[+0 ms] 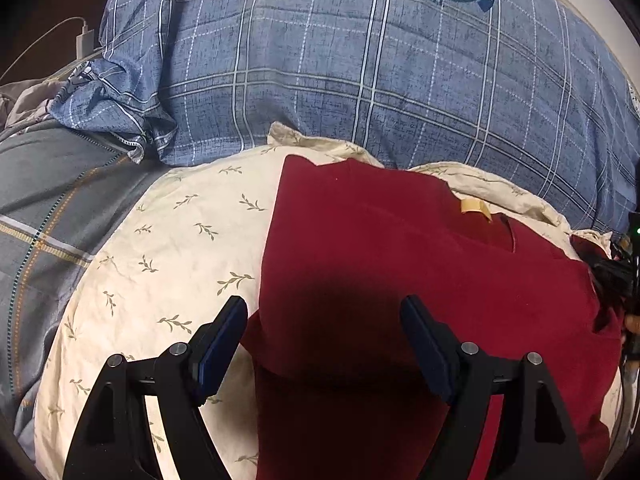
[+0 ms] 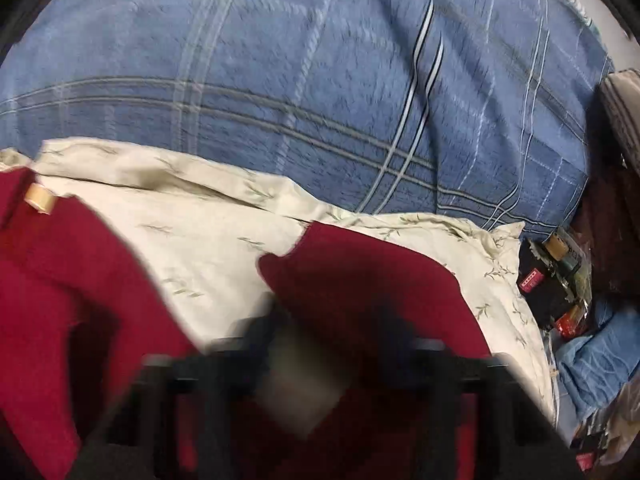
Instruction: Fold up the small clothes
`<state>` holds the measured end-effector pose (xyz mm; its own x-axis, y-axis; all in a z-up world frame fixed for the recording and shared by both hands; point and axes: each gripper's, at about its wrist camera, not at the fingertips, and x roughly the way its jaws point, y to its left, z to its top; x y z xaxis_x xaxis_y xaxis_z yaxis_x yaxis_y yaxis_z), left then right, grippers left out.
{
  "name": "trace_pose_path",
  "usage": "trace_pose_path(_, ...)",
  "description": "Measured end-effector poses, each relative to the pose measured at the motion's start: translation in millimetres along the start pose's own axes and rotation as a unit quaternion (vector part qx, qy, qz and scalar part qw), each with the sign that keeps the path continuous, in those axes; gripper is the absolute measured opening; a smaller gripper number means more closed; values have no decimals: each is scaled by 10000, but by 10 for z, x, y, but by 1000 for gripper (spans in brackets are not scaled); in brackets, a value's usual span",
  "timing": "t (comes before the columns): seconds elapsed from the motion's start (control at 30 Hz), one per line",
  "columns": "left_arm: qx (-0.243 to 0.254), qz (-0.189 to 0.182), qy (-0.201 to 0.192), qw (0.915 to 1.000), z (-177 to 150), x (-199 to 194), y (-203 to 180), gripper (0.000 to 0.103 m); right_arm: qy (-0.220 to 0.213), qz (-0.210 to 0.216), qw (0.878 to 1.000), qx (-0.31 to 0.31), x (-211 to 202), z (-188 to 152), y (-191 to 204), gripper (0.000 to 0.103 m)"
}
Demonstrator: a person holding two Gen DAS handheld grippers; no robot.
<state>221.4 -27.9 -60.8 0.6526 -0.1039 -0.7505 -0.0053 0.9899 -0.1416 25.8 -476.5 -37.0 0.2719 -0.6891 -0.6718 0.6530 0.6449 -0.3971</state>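
My left hand-held gripper (image 1: 324,316) hovers with its jaws wide apart and nothing between them, tilted down over the near left part of the dark red garment (image 1: 400,260). The garment lies flat on a cream pillow with a leaf-sprig print (image 1: 172,248), directly ahead of and below this gripper; its neck label (image 1: 474,207) sits ahead and to the right. Beyond the pillow, a blue checked quilt (image 1: 320,60) fills the far field, and a white charger with its cable (image 1: 85,42) lies far to the left.

In the right wrist view my right hand-held gripper (image 2: 320,332) is smeared by motion blur. Its jaws appear drawn together, and I judge them pinched on a fold of the red cloth that rises just ahead of them, although the blur hides the contact itself. The rest of the garment, with the label (image 2: 39,199), lies to this gripper's left. Small boxes and clutter (image 2: 556,276) lie off its right, beside the pillow's edge.

Judged step: the right side or sleeve is being carried inward for the first fold. To do it well, I should keep the pinch low and near the hem, draw the cloth across toward the label's line, and use the left gripper to pin the body so that the garment does not slide on the soft pillow.
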Motion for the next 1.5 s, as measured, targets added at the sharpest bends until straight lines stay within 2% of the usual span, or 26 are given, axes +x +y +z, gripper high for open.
trace_pose_path(0.07,-28,-4,-9,10000,11,-8,12,78,-209,570,9962,625,-174,18,-231,4)
trace_pose_path(0.17,-92,-47,-87,9999,39,-75,36,78,-741,1772,9749,1129,-754,55,-520,4)
trace_pose_path(0.23,-139,-103,-134,9998,42,-133,53,78,-1108,2360,9598,1042,-1213,106,-611,3)
trace_pose_path(0.33,-173,-127,-284,9994,42,-252,93,78,-1381,3405,9271,734,-1823,232,-615,3)
trace_pose_path(0.37,-186,-116,-349,9992,40,-294,113,78,-1479,3771,9128,515,-2047,277,-567,4)
trace_pose_path(0.4,-216,-112,-422,9988,34,-338,141,78,-1524,4002,9028,378,-2158,317,-508,4)
trace_pose_path(0.5,-366,-53,-550,9978,32,-427,261,78,-1524,4853,8607,-199,-2492,417,-196,4)
trace_pose_path(0.57,-545,-62,-589,9968,35,-477,371,78,-1405,5176,8418,-607,-2592,468,100,4)
trace_pose_path(0.67,-837,-32,-707,9940,42,-560,524,78,-1038,5428,8250,-1185,-2537,578,679,4)
trace_pose_path(0.77,-1129,7,-800,9904,55,-590,667,78,-486,5521,8170,-1591,-2213,645,1344,4)
trace_pose_path(0.8,-1185,20,-783,9899,55,-578,696,78,-271,5491,8177,-1706,-2038,663,1607,4)
trace_pose_path(0.87,-1209,34,-700,9902,63,-536,716,78,158,5294,8272,-1879,-1624,658,2051,4)
trace_pose_path(0.9,-1189,33,-678,9906,75,-517,708,78,343,5138,8352,-1932,-1403,612,2249,5)
trace_pose_path(0.93,-1144,29,-669,9912,87,-499,691,78,482,4930,8470,-1930,-1172,585,2429,10)
trace_pose_path(1.0,-998,20,-673,9927,125,-468,635,78,595,4650,8670,-1691,-867,561,2563,12)
trace_pose_path(1.03,-926,18,-680,9934,147,-450,608,78,619,4544,8767,-1450,-741,563,2552,22)
trace_pose_path(1.07,-850,25,-686,9940,162,-438,583,78,618,4458,8857,-1137,-641,588,2471,38)
trace_pose_path(1.13,-791,24,-665,9946,168,-426,574,78,465,4268,9017,-510,-615,613,2148,44)
trace_pose_path(1.2,-829,-17,-612,9947,166,-419,589,78,227,4297,9025,-191,-748,593,1858,45)
trace_pose_path(1.3,-900,42,-665,9937,162,-432,592,78,-195,4311,9015,-319,-1099,381,1564,44)
trace_pose_path(1.37,-968,89,-635,9932,141,-408,586,78,-194,4356,8978,-617,-1227,220,1645,44)
trace_pose_path(1.43,-977,47,-524,9938,111,-374,556,78,-130,4190,9020,-1030,-1273,71,1919,44)
trace_pose_path(1.5,-913,75,-482,9946,89,-357,528,78,-288,3677,9167,-1536,-1252,-56,2193,42)
